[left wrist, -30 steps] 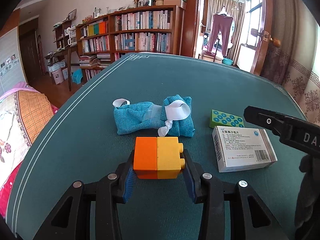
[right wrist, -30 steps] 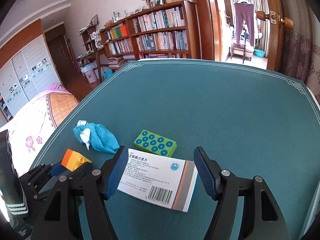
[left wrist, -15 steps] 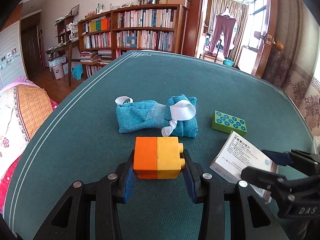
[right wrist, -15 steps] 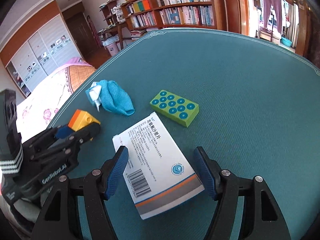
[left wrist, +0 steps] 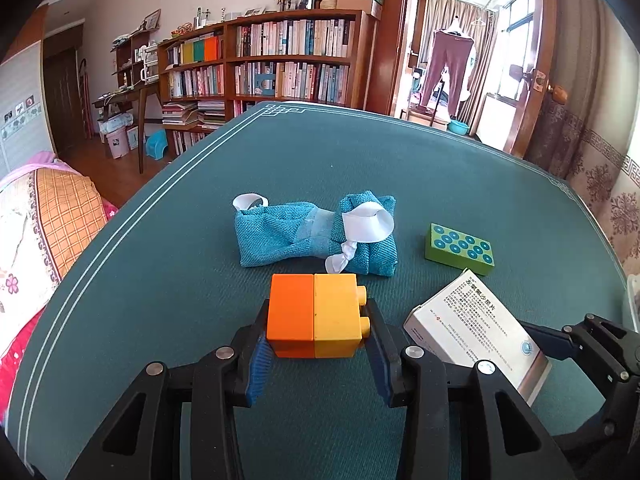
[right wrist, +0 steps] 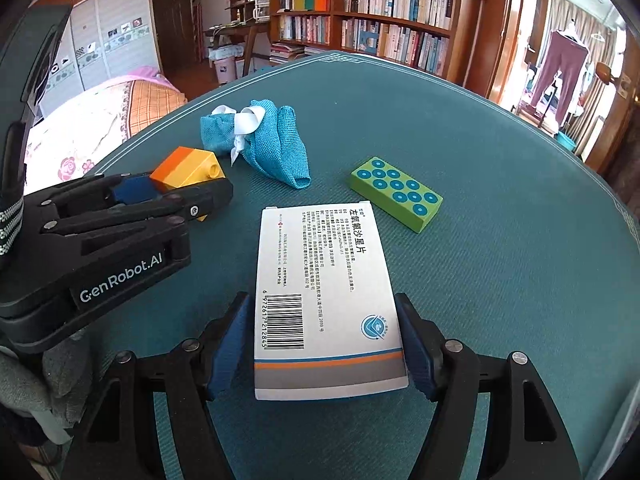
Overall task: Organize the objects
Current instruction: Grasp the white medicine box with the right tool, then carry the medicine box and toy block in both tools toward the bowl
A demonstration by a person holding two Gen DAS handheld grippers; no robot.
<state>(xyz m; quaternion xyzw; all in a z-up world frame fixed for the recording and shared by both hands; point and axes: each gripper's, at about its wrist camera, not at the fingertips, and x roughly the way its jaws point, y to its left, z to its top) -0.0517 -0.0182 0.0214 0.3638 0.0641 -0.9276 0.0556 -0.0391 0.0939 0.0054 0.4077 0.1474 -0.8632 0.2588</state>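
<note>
My left gripper (left wrist: 316, 320) is shut on an orange-and-yellow toy block (left wrist: 312, 316) held just above the green table (left wrist: 360, 160). My right gripper (right wrist: 324, 320) has its blue pads against both long sides of a white medicine box (right wrist: 320, 264), and its jaws are opening slightly. The box points lengthwise away from me and lies close to the right of the left gripper (right wrist: 188, 196) and its block (right wrist: 188, 168). In the left wrist view the box (left wrist: 472, 320) shows at lower right with the right gripper (left wrist: 560, 340) behind it.
A green block with blue dots (right wrist: 396, 192) lies just beyond the box. A blue cloth pouch with a white ribbon (left wrist: 288, 236) lies behind the toy block. A bed stands off the table's left edge, with bookshelves at the far end.
The right gripper has carried the medicine box down and leftwards towards the left gripper and rolled it, so the box now points straight away. The left gripper and its block have stayed put.
</note>
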